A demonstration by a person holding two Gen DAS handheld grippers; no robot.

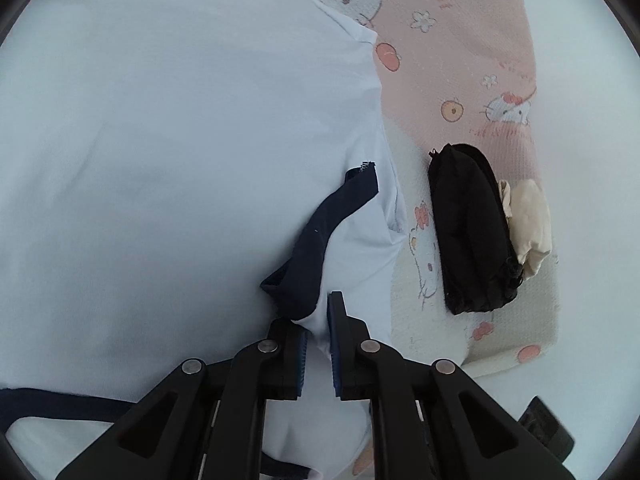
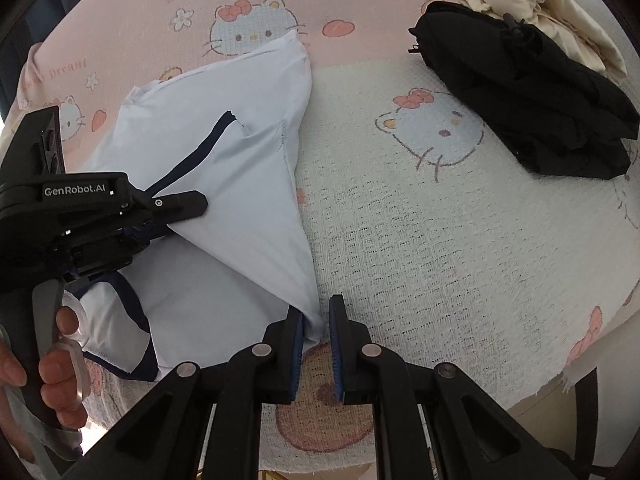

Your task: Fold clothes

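Left gripper (image 1: 318, 320) clamped on shirt (image 1: 180, 140) fold near navy trim (image 1: 320, 236). Right gripper (image 2: 316, 320) clamped on shirt corner, fabric rising left of fingers. Black garment (image 2: 528, 92), cream cloth (image 2: 536, 4) far ahead-right on blanket (image 2: 440, 240).

The left hand-held gripper (image 1: 318, 332) points down at a slant, its jaws nearly closed with a pinch of white cloth pressed between the blue pads. The person's left hand (image 2: 52, 364) wraps its handle, fingers (image 2: 66, 326) curled on the grey trigger. The right hand-held gripper (image 2: 316, 328) tilts more steeply downward, jaws drawn in tight on a corner of the same cloth.
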